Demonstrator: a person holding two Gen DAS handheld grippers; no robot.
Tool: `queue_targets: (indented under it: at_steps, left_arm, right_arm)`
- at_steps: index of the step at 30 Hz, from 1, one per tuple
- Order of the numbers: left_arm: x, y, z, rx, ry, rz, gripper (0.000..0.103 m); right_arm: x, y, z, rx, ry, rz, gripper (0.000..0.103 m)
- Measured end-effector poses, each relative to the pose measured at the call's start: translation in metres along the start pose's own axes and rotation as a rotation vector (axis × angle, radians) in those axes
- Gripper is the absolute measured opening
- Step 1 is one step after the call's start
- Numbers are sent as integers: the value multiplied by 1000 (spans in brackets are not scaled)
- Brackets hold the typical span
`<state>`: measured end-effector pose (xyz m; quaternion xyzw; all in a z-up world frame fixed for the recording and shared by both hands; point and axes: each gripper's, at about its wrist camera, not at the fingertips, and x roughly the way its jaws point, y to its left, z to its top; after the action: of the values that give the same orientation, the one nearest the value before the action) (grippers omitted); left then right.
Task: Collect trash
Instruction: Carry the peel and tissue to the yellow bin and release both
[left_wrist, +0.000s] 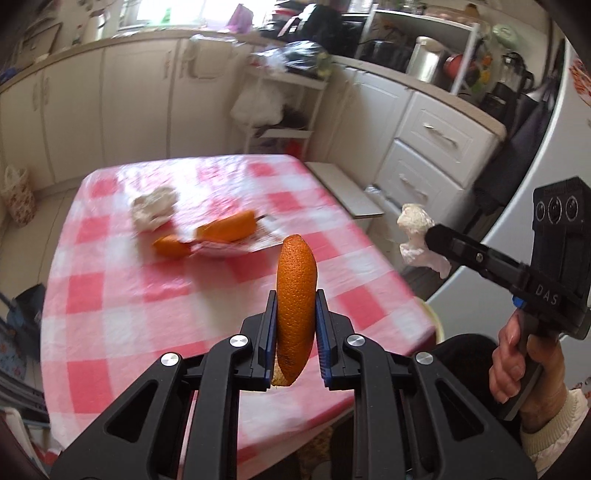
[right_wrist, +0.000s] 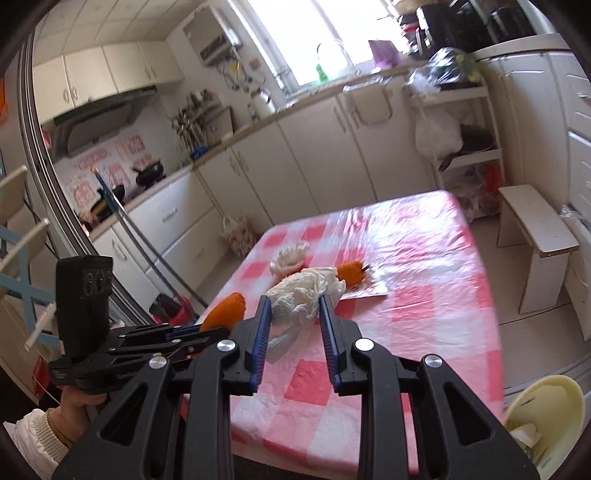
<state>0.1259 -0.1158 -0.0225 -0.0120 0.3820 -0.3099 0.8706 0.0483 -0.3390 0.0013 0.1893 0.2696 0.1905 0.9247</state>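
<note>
three orange peels (left_wrist: 296, 295); two crumpled tissues (left_wrist: 154, 207); one flat wrapper (left_wrist: 258, 242); one checkered table (left_wrist: 110, 295).

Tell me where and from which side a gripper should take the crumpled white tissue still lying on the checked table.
Grip the crumpled tissue across its bulging middle, coming from above with the jaws straddling it. It sits as a loose, rounded wad on the tablecloth, apart from the orange peels beside it, so a top-down pinch should gather the folds without likely snagging anything else.
</note>
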Motion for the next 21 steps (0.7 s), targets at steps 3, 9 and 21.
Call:
queue_targets:
  at_steps: [3, 9, 21]
  left_arm:
    - [4, -36, 11, 44, 3, -55, 18]
    - [44, -128, 27, 131, 72, -173, 18]
    - [193, -269, 17, 244, 380, -275, 18]
  right_arm:
    - [-37, -23, -3, 18, -28, -74, 27]
    - [-83, -78, -32, 62, -11, -271, 28]
    - [-86, -196, -104, 259, 120, -482, 29]
